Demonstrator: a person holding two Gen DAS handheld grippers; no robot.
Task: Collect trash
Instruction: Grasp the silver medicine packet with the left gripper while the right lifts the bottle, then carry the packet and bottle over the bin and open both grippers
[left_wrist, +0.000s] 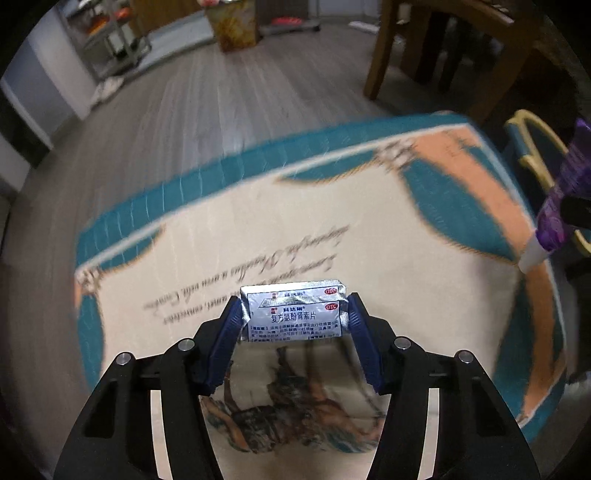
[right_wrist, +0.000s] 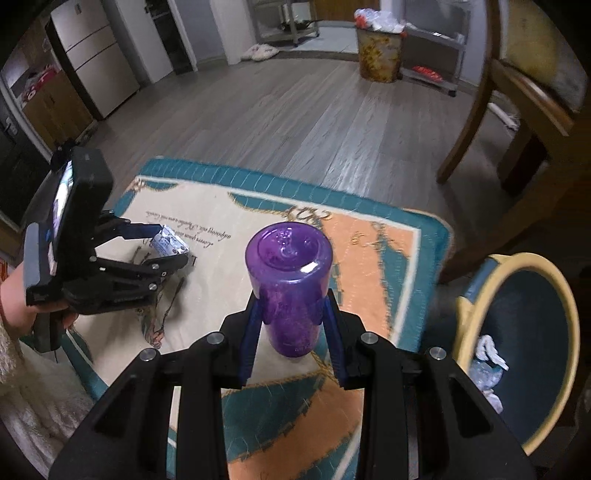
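A silver foil medicine packet (left_wrist: 295, 317) with printed blue text sits between the blue pads of my left gripper (left_wrist: 293, 306), which press on both its ends just above the patterned rug (left_wrist: 369, 229). In the right wrist view the left gripper (right_wrist: 171, 243) shows at the left with the same packet (right_wrist: 170, 242) in its tips. My right gripper (right_wrist: 291, 299) is shut on a purple plastic bottle (right_wrist: 288, 266), held bottom end towards the camera. The bottle (left_wrist: 565, 206) also shows at the right edge of the left wrist view.
A dark blue bin with a yellow rim (right_wrist: 569, 321) stands right of the rug and holds crumpled white trash (right_wrist: 487, 362). Wooden chair legs (right_wrist: 476, 110) rise behind it. A full waste basket (right_wrist: 378, 51), a fridge (right_wrist: 92, 66) and bare wooden floor (right_wrist: 295, 110) lie farther back.
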